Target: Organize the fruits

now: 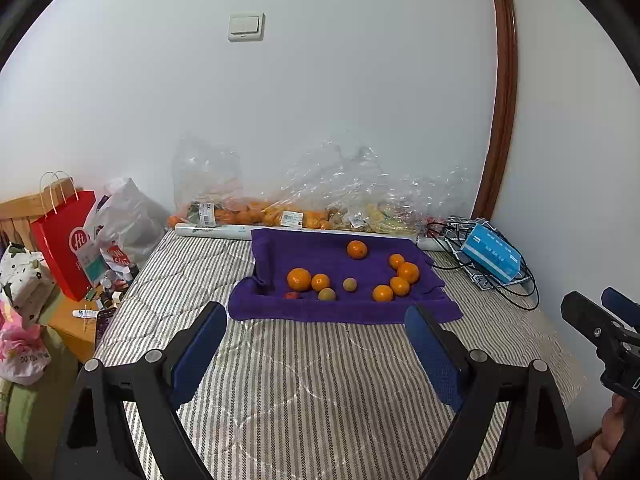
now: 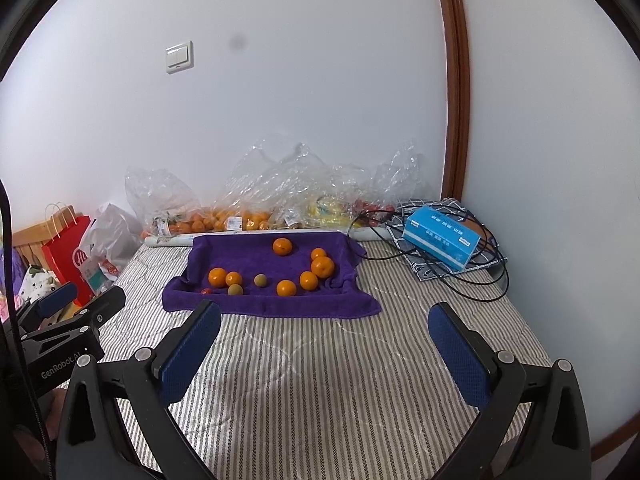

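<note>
Both tools tilt downward side by side, the left tool (image 1: pixel 316 320) and right tool (image 2: pixel 324 322) each spread wide, gripping nothing.

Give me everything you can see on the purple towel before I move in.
The purple towel looks like soft terry cloth, spread on the striped bedding, its left and right edges rucked up and its near edge flat. Seven oranges, two greenish-brown fruits and one small red fruit rest on it. No gripper touches it.
</note>
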### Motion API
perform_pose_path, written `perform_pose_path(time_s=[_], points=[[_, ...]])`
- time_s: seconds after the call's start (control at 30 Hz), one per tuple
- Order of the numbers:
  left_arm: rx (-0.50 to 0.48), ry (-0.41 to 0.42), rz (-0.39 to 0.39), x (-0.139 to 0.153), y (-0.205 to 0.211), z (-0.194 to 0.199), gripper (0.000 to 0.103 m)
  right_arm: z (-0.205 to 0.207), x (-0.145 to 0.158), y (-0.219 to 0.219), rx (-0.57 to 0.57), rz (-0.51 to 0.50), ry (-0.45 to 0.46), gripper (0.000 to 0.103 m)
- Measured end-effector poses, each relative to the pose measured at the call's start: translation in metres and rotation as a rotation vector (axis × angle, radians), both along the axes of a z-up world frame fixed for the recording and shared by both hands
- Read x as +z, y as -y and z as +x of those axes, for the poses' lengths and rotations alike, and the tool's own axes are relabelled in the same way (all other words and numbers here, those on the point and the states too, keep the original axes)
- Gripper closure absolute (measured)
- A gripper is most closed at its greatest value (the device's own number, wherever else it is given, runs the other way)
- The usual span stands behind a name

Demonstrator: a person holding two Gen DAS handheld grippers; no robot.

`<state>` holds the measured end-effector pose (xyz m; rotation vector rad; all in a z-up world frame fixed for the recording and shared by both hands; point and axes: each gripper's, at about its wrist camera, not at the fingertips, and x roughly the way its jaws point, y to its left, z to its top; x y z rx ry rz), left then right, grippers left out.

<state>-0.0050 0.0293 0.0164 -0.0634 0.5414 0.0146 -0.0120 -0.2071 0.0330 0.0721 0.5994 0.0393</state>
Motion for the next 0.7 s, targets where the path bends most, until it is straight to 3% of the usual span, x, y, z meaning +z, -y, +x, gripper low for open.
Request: perform_pose_path(time_s=[0.7], points=[[0.0, -0.001, -0.001, -0.0006, -0.0007, -0.0008, 0.012, -0.0005, -0.001, -0.0027, 0.006, -0.005, 0.0, 0.001]])
